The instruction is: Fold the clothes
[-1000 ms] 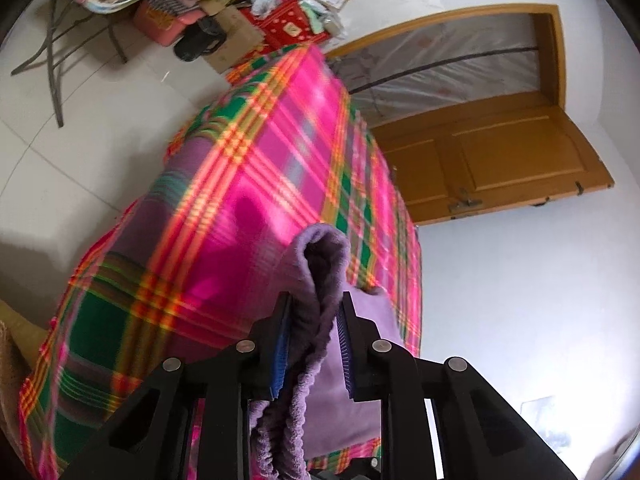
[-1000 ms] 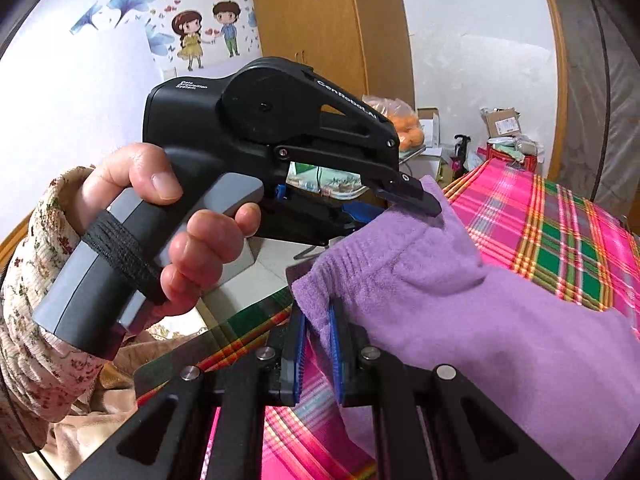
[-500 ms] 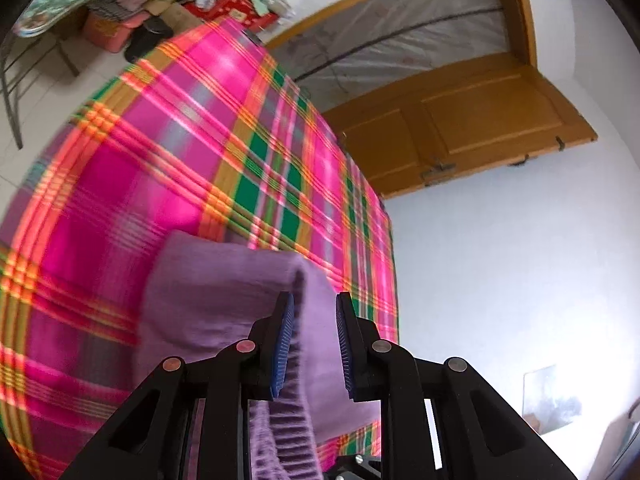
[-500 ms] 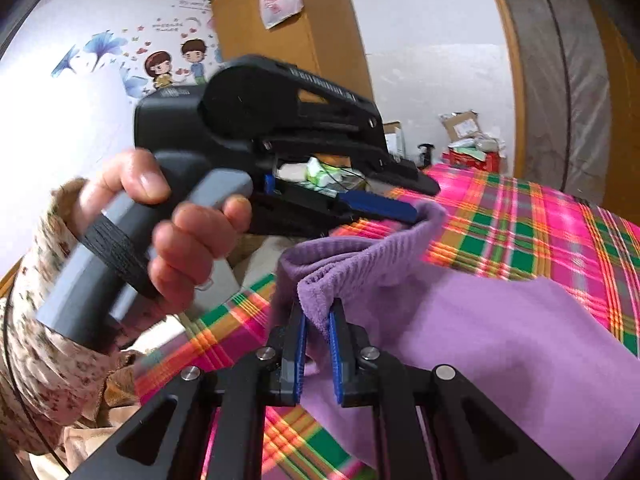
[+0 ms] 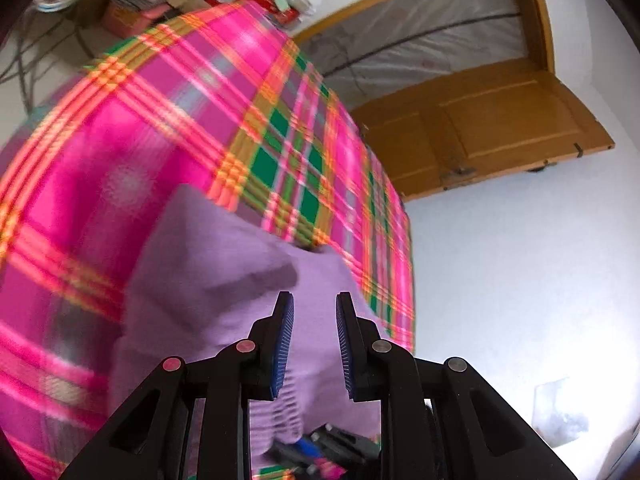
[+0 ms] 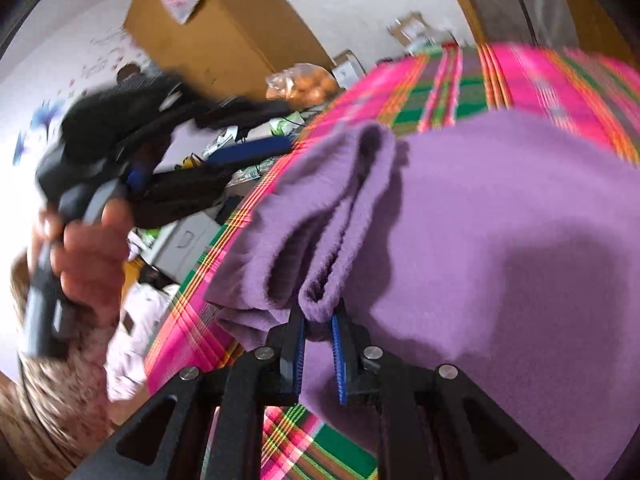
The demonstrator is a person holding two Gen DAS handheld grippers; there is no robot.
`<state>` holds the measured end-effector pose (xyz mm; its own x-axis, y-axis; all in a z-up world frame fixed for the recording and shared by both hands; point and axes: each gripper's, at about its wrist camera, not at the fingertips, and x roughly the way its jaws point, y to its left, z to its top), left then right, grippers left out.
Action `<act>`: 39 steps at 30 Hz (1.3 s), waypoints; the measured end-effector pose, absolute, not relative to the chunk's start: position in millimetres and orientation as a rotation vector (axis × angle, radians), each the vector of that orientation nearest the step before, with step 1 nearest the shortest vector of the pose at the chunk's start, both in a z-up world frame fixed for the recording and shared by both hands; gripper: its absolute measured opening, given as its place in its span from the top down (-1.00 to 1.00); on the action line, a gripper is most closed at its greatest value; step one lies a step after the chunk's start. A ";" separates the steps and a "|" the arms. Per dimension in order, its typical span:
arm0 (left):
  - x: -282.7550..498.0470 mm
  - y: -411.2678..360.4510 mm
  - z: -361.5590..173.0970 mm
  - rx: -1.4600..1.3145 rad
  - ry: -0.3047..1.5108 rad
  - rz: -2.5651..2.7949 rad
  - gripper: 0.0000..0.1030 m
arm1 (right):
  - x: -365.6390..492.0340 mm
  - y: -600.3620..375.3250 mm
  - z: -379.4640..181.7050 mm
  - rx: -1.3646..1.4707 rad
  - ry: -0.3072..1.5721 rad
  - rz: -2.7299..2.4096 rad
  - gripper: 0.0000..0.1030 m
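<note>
Purple garment [image 6: 500, 216] hem pinched in right tool [image 6: 319, 354]; left tool [image 5: 314, 344] released, blurred.

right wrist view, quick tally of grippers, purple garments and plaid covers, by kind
grippers: 2, the right gripper pinching a fold, the left gripper held apart in a hand
purple garment: 1
plaid cover: 1
total: 4
</note>
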<state>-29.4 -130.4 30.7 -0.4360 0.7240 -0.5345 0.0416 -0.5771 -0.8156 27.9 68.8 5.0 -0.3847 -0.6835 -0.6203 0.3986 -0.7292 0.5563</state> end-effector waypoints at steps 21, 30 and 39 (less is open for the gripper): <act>13.6 -181.2 -13.1 -1.290 -1.189 2.179 0.59 | 12.5 83.6 23.4 1.081 -0.548 -2.096 0.05; 23.2 -191.9 -17.9 -1.296 -1.186 2.171 0.59 | 18.9 41.0 38.8 1.064 -0.301 -2.120 0.89; 24.9 -187.2 -17.3 -1.295 -1.173 2.166 0.59 | 23.2 54.3 44.5 1.116 -0.223 -2.271 0.74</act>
